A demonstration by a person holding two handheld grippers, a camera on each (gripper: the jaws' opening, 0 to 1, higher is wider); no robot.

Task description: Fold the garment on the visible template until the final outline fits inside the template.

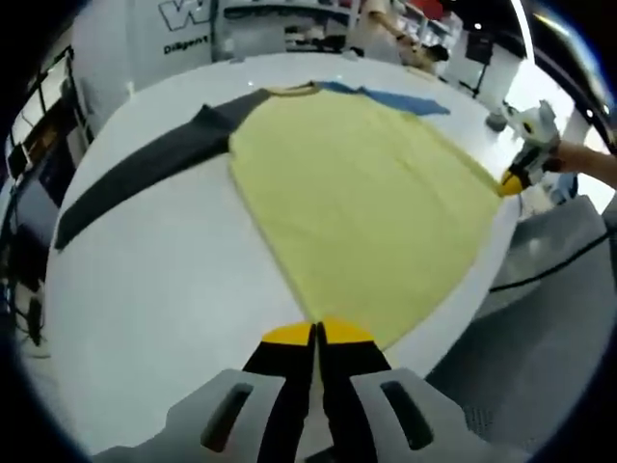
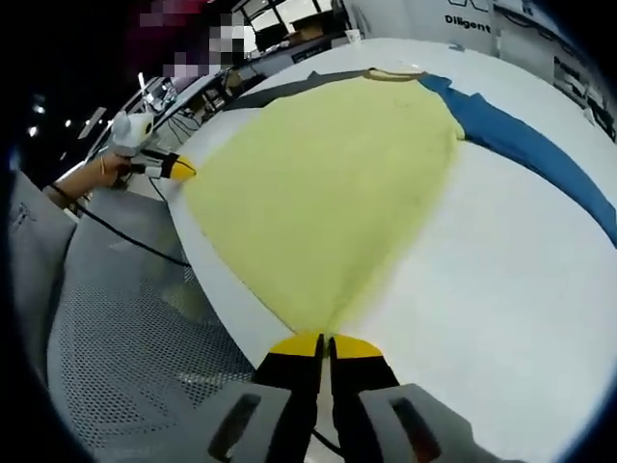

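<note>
A white table carries the shirt, spread flat with its yellow body reaching from the collar at the far side to the hem at the near edge. A dark grey sleeve lies stretched out toward the left in the left gripper view, and a blue sleeve runs off to the right in the right gripper view; in the left gripper view the blue sleeve shows as a strip beyond the collar. Beside the table stands a grey mesh surface, with a black cable trailing across it. The left gripper has its yellow-tipped jaws pressed together on one hem corner of the shirt, at the table's near edge. The right gripper likewise has its jaws closed, pinching the other hem corner, the cloth narrowing to a point between the tips. Each gripper appears in the other's view at the far hem corner, held in a person's hand. No template can be made out under the shirt.
</note>
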